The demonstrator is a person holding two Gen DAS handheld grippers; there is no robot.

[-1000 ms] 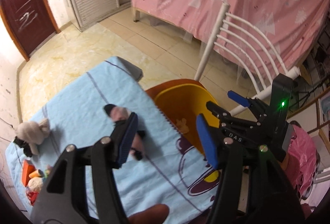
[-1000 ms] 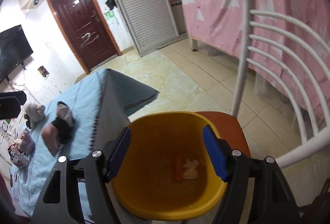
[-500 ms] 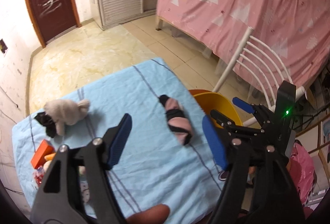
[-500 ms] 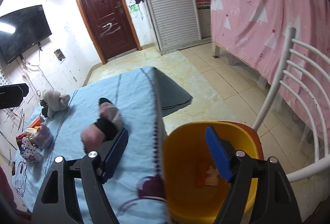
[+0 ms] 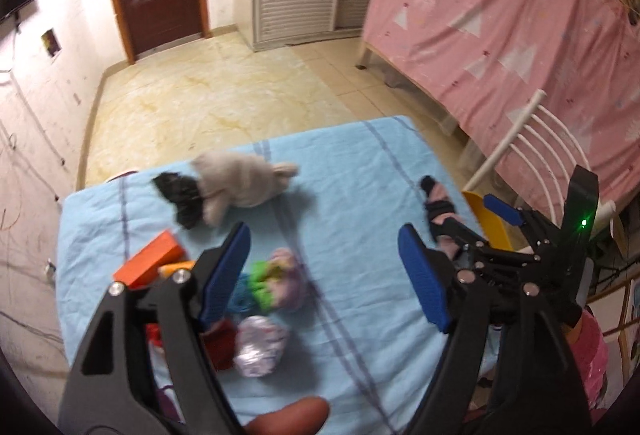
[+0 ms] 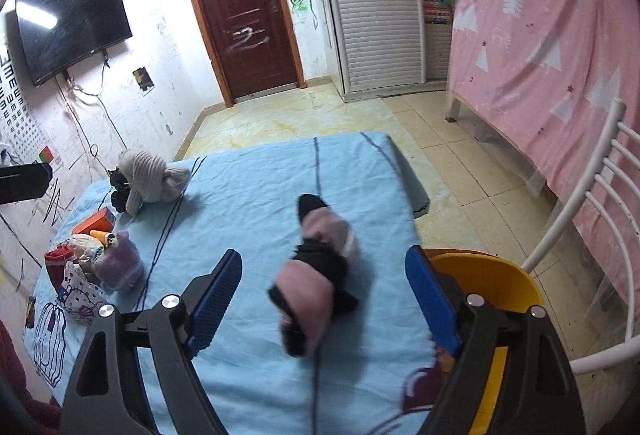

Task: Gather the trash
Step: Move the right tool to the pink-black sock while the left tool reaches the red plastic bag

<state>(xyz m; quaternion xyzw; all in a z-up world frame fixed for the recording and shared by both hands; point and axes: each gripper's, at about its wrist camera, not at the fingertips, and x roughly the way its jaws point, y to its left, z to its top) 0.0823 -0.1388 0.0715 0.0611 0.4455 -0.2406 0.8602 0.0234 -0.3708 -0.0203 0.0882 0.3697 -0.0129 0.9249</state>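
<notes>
left gripper [image 5: 324,269] open, empty | right gripper [image 6: 324,297] open, empty | trash pile [image 5: 256,295] uncollected at table [image 5: 360,171] left edge | yellow bin [image 6: 500,283] off right edge

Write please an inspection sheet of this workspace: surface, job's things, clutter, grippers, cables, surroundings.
Surface: table under a light blue cloth, striped, a cartoon print at the near edge.
Job's things: yellow bin on a chair beside the table's right edge; small pile of wrappers and scraps at the left side, with an orange box.
Clutter: pink and black bundle near the bin; beige plush at the far left.
Grippers: left gripper open, above the pile; right gripper open, around the bundle's near end, not touching as far as seen.
Cables: loose wires on the left wall.
Surroundings: brown door, TV, pink curtain, tiled floor.
</notes>
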